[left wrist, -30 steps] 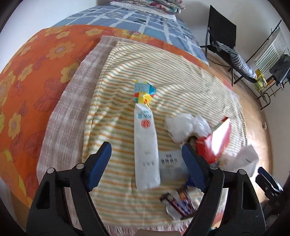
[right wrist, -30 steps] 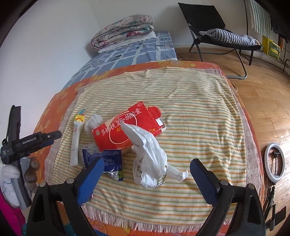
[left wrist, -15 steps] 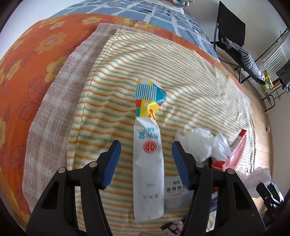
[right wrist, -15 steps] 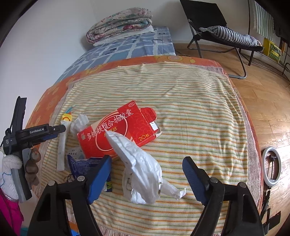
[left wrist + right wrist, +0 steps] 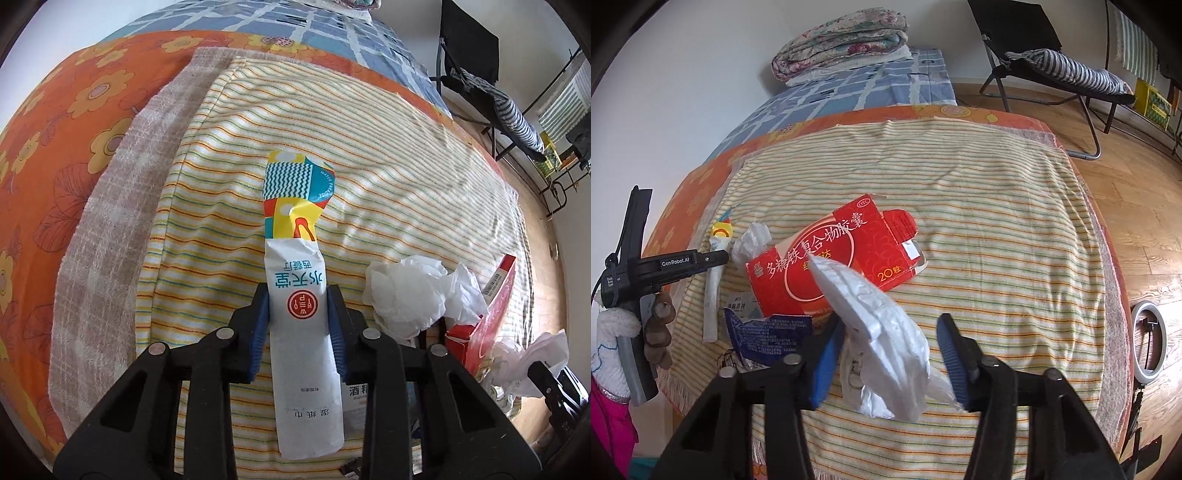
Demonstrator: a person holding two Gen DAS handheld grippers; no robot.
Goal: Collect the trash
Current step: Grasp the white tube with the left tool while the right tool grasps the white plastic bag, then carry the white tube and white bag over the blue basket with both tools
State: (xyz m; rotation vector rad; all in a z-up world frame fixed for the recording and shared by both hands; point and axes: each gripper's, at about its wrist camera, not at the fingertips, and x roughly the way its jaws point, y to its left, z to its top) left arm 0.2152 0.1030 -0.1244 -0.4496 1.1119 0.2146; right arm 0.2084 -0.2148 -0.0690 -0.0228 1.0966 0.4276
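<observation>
Left wrist view: left gripper (image 5: pixel 297 317) jaws clamp the white wet-wipe sleeve (image 5: pixel 303 347) beside crumpled tissue (image 5: pixel 410 291); right gripper (image 5: pixel 890 354) jaws stand apart around a white plastic bag (image 5: pixel 886 332) touching the open red medicine box (image 5: pixel 831 258).

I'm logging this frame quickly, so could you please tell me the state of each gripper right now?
Left gripper: closed on the long white wrapper.
Right gripper: open around the crumpled white bag, not gripping it.

A striped towel (image 5: pixel 979 206) covers the bed (image 5: pixel 908 74), carrying a red box (image 5: pixel 827 258), crumpled tissue (image 5: pixel 406 295) and wrappers (image 5: pixel 301 332).
</observation>
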